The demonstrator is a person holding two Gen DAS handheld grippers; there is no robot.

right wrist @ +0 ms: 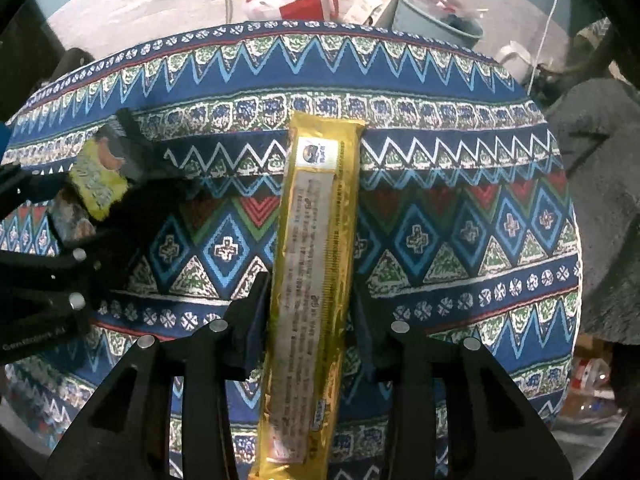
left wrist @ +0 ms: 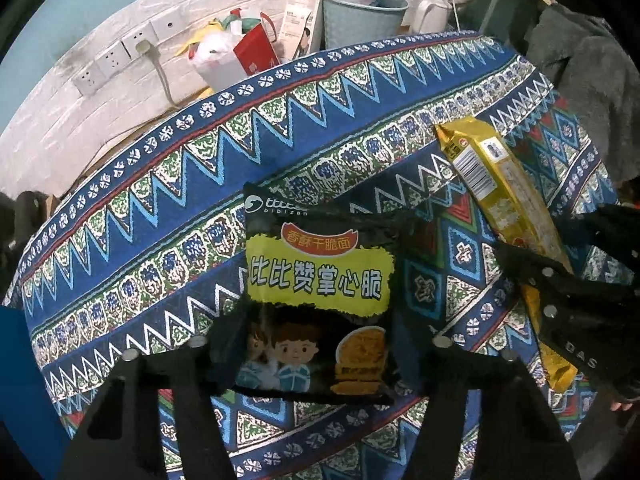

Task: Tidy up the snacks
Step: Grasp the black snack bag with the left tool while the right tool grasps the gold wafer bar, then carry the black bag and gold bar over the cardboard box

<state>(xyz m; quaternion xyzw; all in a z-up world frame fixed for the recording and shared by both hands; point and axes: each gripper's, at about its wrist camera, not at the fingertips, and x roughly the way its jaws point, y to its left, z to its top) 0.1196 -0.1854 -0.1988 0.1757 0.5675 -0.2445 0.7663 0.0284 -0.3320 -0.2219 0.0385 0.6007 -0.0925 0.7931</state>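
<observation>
My left gripper [left wrist: 320, 344] is shut on a black snack packet [left wrist: 316, 280] with a yellow label and cartoon children, held above the patterned tablecloth [left wrist: 180, 220]. My right gripper [right wrist: 310, 312] is shut on a long gold biscuit pack [right wrist: 316, 248], held lengthwise between the fingers. In the left wrist view the gold pack [left wrist: 504, 200] and the right gripper [left wrist: 568, 300] show at the right. In the right wrist view the black packet [right wrist: 98, 176] and the left gripper [right wrist: 80, 240] show at the left.
The round table is covered by a blue, green and white patterned cloth [right wrist: 440, 208]. Behind it stand a teal bin [left wrist: 360, 20], a red bag [left wrist: 256, 50], a white kettle [left wrist: 432, 12] and wall sockets [left wrist: 116, 56]. Grey fabric [left wrist: 592, 80] hangs at the right.
</observation>
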